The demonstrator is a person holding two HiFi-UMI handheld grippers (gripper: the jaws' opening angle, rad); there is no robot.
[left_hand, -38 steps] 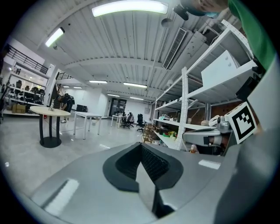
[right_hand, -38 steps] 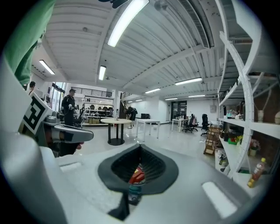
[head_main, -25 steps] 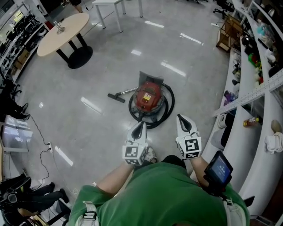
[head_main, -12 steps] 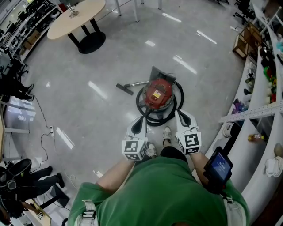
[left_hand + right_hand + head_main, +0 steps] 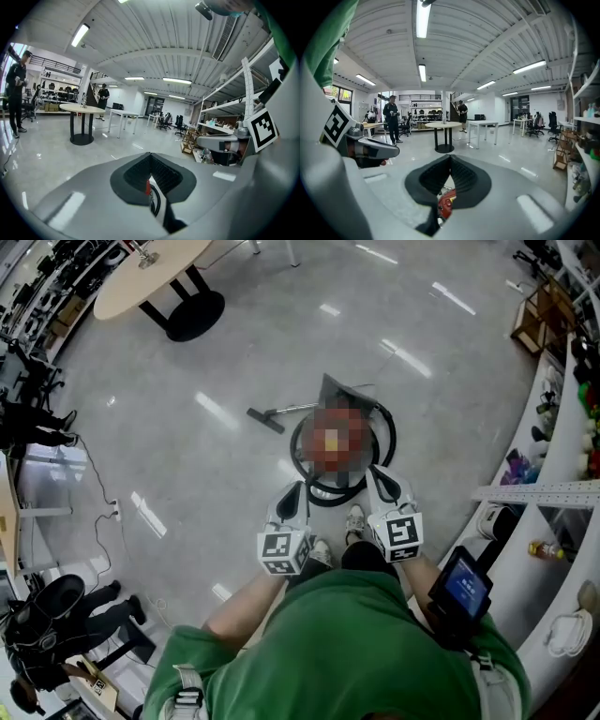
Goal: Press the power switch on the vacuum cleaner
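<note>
— Closer now: the person has walked up, so the vacuum cleaner [image 5: 335, 440] has slid down from mid-frame to just above the two grippers. The round table [image 5: 150, 273] has drifted into the upper left corner.

— Which way does it lie from the tips?

— Straight ahead, up the frame, between them. The right gripper [image 5: 378, 474] is the nearer one, I judge. Its tip sits just beside the lower right of the hose [image 5: 309, 493] loop. The left gripper [image 5: 293, 490] stops at the loop's lower left.

— Jaws?

— Both pairs are pressed together with nothing between them. Through the slit under the right pair a red piece of the vacuum cleaner [image 5: 445, 204] shows, low and dead ahead. The left gripper view catches only a red sliver and some black hose.

— And the power switch?

— Can't be made out, because a mosaic patch covers the top of the body. The body looks roundish, its long axis roughly up-down the frame, with the floor nozzle [image 5: 265, 420] off to its upper left.

— Count?

— One vacuum cleaner, one hose, one floor nozzle, two grippers, one round table.
</note>
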